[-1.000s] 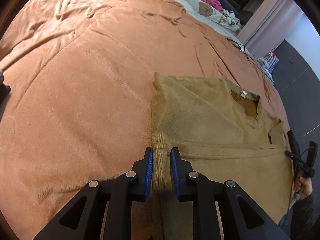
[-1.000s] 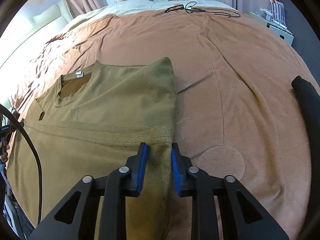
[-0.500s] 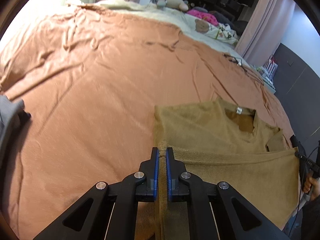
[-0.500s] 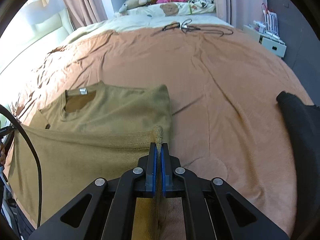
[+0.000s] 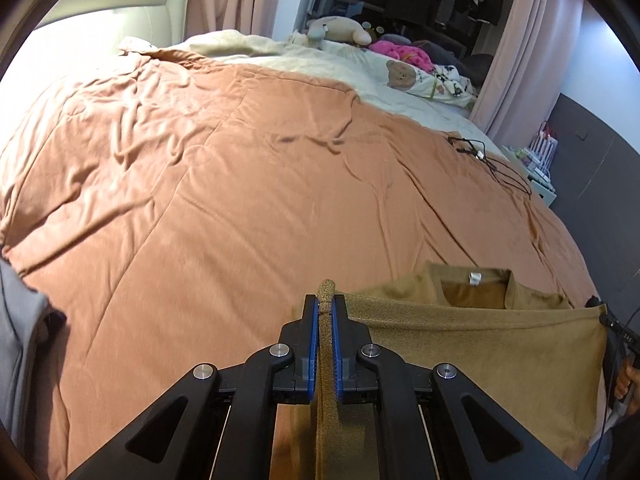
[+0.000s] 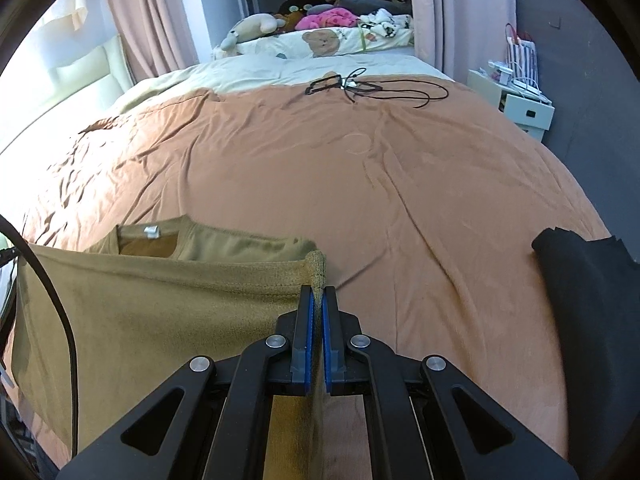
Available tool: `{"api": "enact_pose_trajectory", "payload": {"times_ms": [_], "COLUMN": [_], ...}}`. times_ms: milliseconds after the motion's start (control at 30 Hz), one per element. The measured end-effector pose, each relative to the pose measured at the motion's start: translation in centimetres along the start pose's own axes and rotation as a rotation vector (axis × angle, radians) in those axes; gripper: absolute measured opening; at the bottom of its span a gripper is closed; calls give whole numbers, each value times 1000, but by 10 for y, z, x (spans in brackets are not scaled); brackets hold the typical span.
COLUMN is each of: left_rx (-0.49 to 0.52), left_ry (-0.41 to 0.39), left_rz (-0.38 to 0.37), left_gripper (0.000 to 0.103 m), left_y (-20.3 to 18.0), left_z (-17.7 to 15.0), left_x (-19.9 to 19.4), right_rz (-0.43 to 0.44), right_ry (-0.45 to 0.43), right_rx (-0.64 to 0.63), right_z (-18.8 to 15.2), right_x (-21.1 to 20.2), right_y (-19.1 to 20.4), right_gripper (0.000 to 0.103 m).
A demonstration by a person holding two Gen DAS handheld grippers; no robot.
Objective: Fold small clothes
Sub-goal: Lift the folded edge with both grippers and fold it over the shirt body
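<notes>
An olive-brown T-shirt [image 5: 472,344] [image 6: 160,304] lies near the front of an orange bedspread [image 5: 240,184] [image 6: 360,176]. Its lower hem is raised off the bed and stretched taut between both grippers. My left gripper [image 5: 326,307] is shut on the hem's left corner, a nub of fabric poking out past the blue pads [image 5: 313,344]. My right gripper [image 6: 318,297] is shut on the hem's right corner in the same way. The collar with its white tag [image 5: 474,277] [image 6: 151,232] rests on the bed beyond the lifted hem.
A black garment [image 6: 588,292] lies at the right on the bedspread, a grey one [image 5: 20,320] at the left edge. Black cables [image 6: 372,88] lie far back, before pillows and plush toys [image 6: 320,28]. A white bedside shelf [image 6: 520,104] stands right of the bed.
Both grippers went from open around the hem corners to shut on them, then rose, lifting the hem off the bed and pulling it taut in front of the collar.
</notes>
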State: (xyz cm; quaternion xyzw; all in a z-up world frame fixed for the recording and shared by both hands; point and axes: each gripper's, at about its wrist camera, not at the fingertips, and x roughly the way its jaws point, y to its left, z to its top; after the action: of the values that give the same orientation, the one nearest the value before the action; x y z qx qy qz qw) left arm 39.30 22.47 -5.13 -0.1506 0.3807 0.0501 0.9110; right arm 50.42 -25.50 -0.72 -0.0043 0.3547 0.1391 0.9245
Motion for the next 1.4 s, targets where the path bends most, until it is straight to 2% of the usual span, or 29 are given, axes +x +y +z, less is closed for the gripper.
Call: {"api": "enact_pose_trajectory", "payload": {"times_ms": [200,633,833,1133,1267,1400], "left_rx": [-1,19,25,28,35,9], "left_ry": [46,151,180,174,196,250], "left_rz": [38,114,148,177,191,186], "left_gripper": [6,6,6,6,6,7], "left_y": [1,9,15,19,22,25], "left_z": [22,31,29,37,38,34], "left_x": [37,108,127,137,151,168], "right_rz": [-18,-51,-75,-96,-109,-107], "right_ry": [45,137,157,144,154,192], "right_rx": [16,-49,-71,-86,-98,-94], "right_z": [21,68,78,89,89,86], "right_x": [33,102,128,147,159,183], "right_y": [3,8,13,23,25,23], "right_gripper": [0,0,0,0,0,0]}}
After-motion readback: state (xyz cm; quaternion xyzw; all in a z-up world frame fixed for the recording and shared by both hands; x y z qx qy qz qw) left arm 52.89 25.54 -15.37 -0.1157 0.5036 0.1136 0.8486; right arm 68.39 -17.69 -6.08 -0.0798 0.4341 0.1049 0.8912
